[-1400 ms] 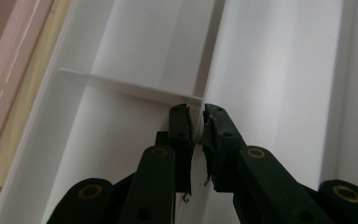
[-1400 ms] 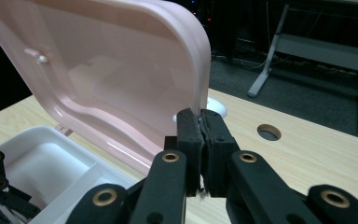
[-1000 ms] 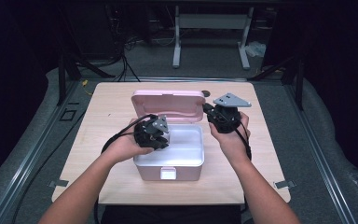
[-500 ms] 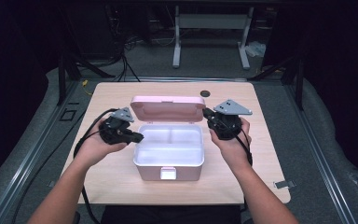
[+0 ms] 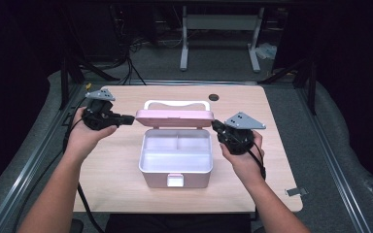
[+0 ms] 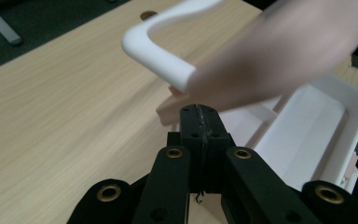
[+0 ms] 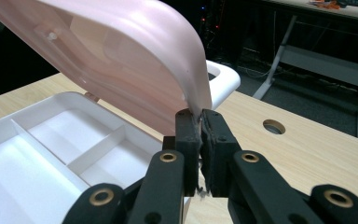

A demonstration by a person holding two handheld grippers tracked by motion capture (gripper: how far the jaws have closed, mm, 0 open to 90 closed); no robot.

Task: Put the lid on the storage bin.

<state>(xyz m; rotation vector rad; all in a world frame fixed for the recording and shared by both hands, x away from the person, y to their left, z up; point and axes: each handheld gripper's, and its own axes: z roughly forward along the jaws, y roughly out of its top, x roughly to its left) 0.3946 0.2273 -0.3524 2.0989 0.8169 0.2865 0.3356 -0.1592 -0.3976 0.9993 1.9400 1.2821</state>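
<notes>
Two grippers are at work, one in each hand. Left gripper sits at the left end of the pink lid, and its jaws are pressed tight together with nothing between them; they have just been closing. In the left gripper view the tips of the left gripper are right at the lid's edge, but the lid is blurred, so touching or not cannot be told.

Right gripper is at the right end of the lid. In the right gripper view the right gripper pinches the thin rim of the lid between its two jaws.

One box stands in the middle of the wooden surface. It is white inside and open, with the lid tipped up at the back. Three little rooms can be counted inside the box, split by thin white walls. One white handle pokes up behind the lid. One small round hole is in the surface behind the box.
</notes>
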